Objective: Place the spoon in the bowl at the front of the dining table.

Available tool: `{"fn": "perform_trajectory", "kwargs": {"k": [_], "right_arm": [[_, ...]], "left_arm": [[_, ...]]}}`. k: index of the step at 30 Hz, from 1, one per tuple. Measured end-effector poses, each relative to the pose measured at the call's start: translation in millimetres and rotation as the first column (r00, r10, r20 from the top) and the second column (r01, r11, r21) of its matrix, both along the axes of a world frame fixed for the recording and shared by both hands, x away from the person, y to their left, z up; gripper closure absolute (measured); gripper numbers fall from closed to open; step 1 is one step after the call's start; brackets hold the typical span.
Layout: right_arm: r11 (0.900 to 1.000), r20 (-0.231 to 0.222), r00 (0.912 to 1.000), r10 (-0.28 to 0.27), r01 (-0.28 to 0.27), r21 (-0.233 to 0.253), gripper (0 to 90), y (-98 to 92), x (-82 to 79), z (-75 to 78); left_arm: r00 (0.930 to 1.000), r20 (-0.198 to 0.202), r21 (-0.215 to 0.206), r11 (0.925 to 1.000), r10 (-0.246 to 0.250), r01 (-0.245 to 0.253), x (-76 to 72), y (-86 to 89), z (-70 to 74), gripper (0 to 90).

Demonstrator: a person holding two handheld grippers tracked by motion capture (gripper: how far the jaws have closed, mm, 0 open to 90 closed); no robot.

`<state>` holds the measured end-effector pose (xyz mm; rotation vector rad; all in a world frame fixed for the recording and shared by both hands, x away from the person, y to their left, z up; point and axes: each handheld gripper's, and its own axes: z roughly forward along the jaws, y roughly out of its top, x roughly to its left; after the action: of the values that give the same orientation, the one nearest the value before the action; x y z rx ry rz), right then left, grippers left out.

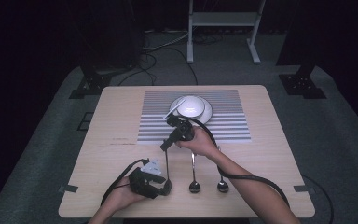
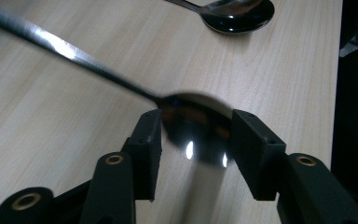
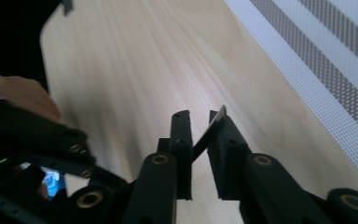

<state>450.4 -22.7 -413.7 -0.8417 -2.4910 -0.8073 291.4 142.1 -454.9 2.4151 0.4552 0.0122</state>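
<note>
High view: A light wooden table is seen from above, with a striped mat laid on its far half. On the mat a white plate is set, and a white bowl rests on the plate; a utensil leans out over the bowl's left rim. Three spoons are laid near the front edge with their bowls toward the person. The left spoon is met at its bowl end by the left gripper and at its handle tip by the right gripper. The middle spoon and the right spoon lie just beside it, apart from both grippers.

Left gripper view: The dark, reflective bowl of the left spoon is seen between the two black jaws, which are parted on either side of it; whether the pads touch the metal cannot be told. The handle runs away to the upper left. The bowl of the middle spoon lies beyond, on the bare wood.

Right gripper view: The flat tip of the left spoon's handle is seen slanting between the nearly closed jaws, which are pressed on it. The striped mat is seen at the right.
</note>
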Motion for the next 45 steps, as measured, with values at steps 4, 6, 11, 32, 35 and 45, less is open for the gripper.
{"fn": "perform_trajectory", "kwargs": {"k": [4, 6, 11, 32, 35, 45], "right_arm": [[0.999, 0.005, 1.0000, 0.000, 0.000, 0.040, 87.4, -4.2, -1.3, 16.3], [0.998, 0.015, 0.9999, -0.003, 0.002, 0.066, 88.4, -6.9, -3.6, 27.8], [0.998, 0.053, 0.9983, -0.022, 0.019, 0.055, 88.6, -12.8, -6.1, 47.3], [0.992, 0.083, 0.9911, -0.104, 0.098, 0.079, 88.5, -24.8, 12.8, 74.7], [0.990, 0.089, 0.9882, -0.125, 0.117, 0.084, 88.5, -27.3, 16.0, 78.7], [0.980, 0.110, 0.9770, -0.183, 0.173, 0.095, 88.5, -39.0, 30.7, 88.1]], "left_arm": [[0.9988, 0.025, -0.010, 0.9991, 0.041, -0.041, 2.5, 11.2, 8.5, 48.2], [0.9960, 0.027, -0.019, 0.9962, 0.085, -0.085, 5.5, 18.2, 10.1, 41.8], [0.9776, 0.040, -0.046, 0.9777, 0.207, -0.205, 14.5, 40.3, 13.9, 27.1], [0.8813, 0.011, -0.135, 0.8740, 0.472, -0.467, 29.8, 91.1, 16.2, 2.5], [0.8819, 0.014, -0.127, 0.8758, 0.471, -0.466, 30.1, 90.7, 15.3, 2.5], [0.8816, 0.016, -0.122, 0.8760, 0.472, -0.467, 31.4, 93.4, 13.7, 2.5]]}}
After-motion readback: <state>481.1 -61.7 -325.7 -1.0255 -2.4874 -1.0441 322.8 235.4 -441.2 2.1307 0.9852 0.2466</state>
